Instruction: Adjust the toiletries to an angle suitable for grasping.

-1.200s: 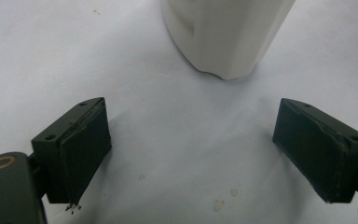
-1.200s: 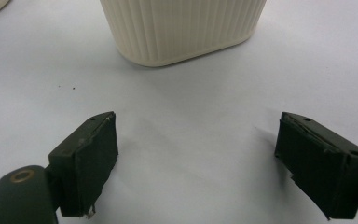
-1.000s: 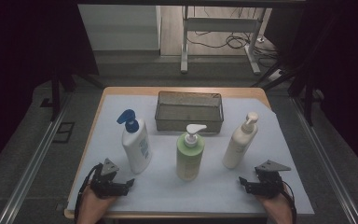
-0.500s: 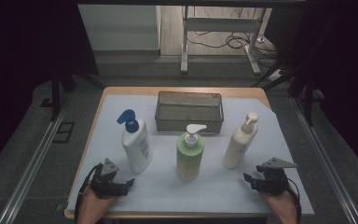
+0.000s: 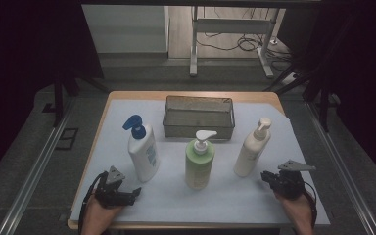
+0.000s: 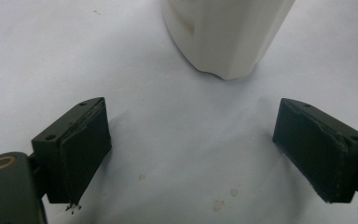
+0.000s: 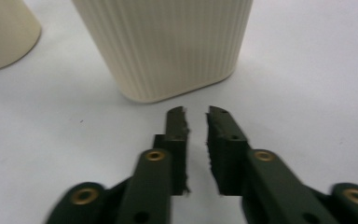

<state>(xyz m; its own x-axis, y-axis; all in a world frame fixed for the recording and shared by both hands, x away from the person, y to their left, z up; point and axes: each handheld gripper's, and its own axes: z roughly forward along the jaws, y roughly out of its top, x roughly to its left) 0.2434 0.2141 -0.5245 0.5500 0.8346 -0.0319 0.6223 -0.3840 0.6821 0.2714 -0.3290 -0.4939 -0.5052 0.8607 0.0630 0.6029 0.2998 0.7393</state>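
Three pump bottles stand on the bench (image 5: 274, 205) before a wire basket (image 5: 199, 116). The left gripper (image 5: 133, 192), fingers spread and empty, faces the blue-capped bottle (image 5: 142, 152). The right gripper (image 5: 266, 176), fingers nearly closed and empty, sits beside the cream bottle (image 5: 251, 149); it likely must open before grasping.

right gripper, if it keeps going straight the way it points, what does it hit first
Most likely the cream bottle: its ribbed base stands right ahead of the right gripper, whose jaws are almost closed and empty.

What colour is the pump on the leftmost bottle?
Blue pump on the white bottle; clearest in the high view.
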